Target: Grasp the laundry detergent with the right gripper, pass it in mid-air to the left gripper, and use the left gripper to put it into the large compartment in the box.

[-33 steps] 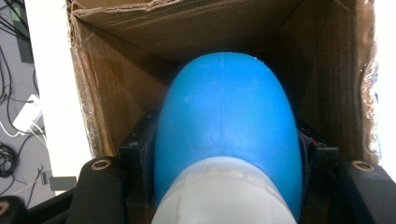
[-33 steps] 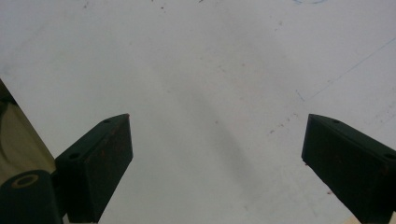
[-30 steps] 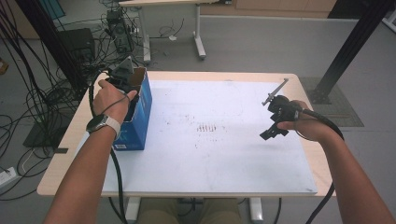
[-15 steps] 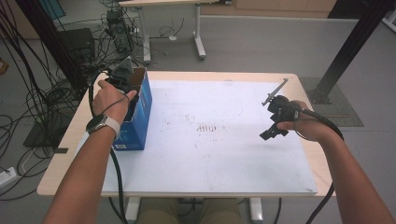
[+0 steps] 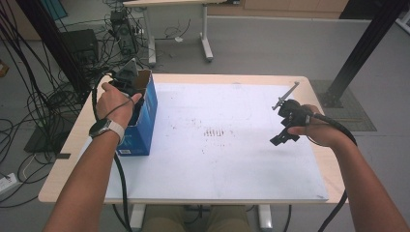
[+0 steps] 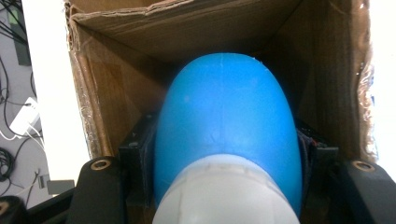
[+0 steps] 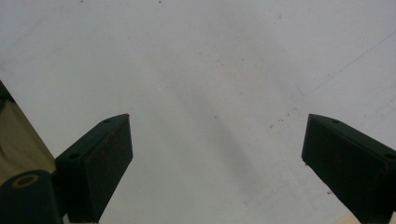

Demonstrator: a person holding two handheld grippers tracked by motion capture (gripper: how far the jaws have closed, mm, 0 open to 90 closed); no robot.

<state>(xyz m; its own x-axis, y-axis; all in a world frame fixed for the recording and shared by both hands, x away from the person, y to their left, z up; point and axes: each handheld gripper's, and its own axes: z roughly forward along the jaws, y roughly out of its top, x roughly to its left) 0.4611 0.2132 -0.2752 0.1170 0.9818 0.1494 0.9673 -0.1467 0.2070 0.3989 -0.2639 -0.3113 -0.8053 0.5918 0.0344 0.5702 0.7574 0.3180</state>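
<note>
We hold the left tongs clamped on a blue rounded object with a white lower part, the black jaws pressing on its two flanks. In the left gripper view this object sits inside the open top of a cardboard box, its brown inner walls rising around the blue dome; we cannot tell whether the object touches the bottom of the box. In the high view our left hand hovers over the opening of that box, which is blue on the outside and stands near the far left corner of the surface, beside its left edge.

Our right tongs are released, the jaws standing well apart with nothing between them, above the bare white sheet that covers the surface. In the high view the right tongs hang over the right side of the surface, near its right edge and well apart from the box.
</note>
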